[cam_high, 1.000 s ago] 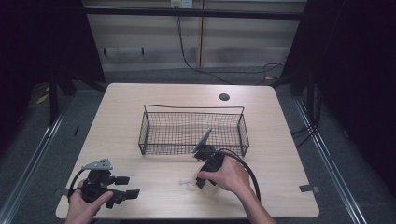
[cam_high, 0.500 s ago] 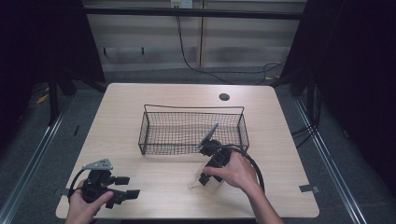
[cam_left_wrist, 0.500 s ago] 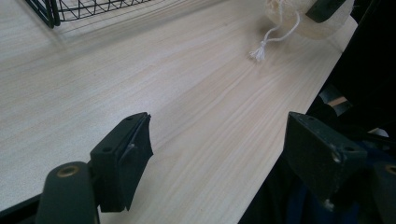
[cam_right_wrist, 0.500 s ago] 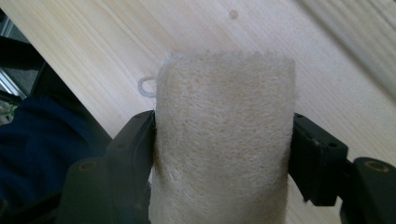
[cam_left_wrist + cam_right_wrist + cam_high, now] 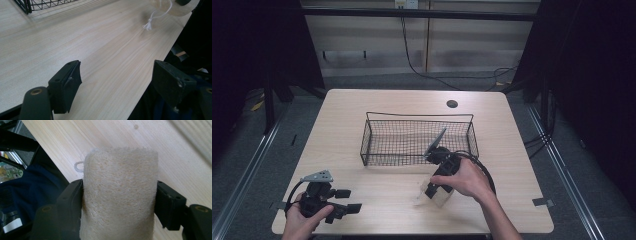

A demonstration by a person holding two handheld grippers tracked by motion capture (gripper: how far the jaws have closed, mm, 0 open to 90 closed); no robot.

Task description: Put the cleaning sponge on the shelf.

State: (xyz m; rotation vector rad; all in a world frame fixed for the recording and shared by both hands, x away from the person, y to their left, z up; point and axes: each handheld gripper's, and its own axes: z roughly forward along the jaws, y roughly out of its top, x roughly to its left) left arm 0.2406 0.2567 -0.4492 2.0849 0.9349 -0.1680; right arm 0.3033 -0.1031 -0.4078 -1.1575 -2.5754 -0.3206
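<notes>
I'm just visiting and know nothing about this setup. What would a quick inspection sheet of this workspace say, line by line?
Surface: pale wooden table with a dark round hole near the far edge.
Job's things: beige loofah pad with a white string loop, clamped in the right gripper; empty black wire basket mid-table.
Clutter: nothing seen.
Grippers: left gripper open, held at the near left edge; right gripper shut on the pad.
Cables: black cable loops from the right gripper.
Surroundings: dark floor, wall cables behind.

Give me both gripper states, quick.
Left gripper: open, nothing between the jaws.
Right gripper: closed on the beige loofah pad, held just above the table.
</notes>
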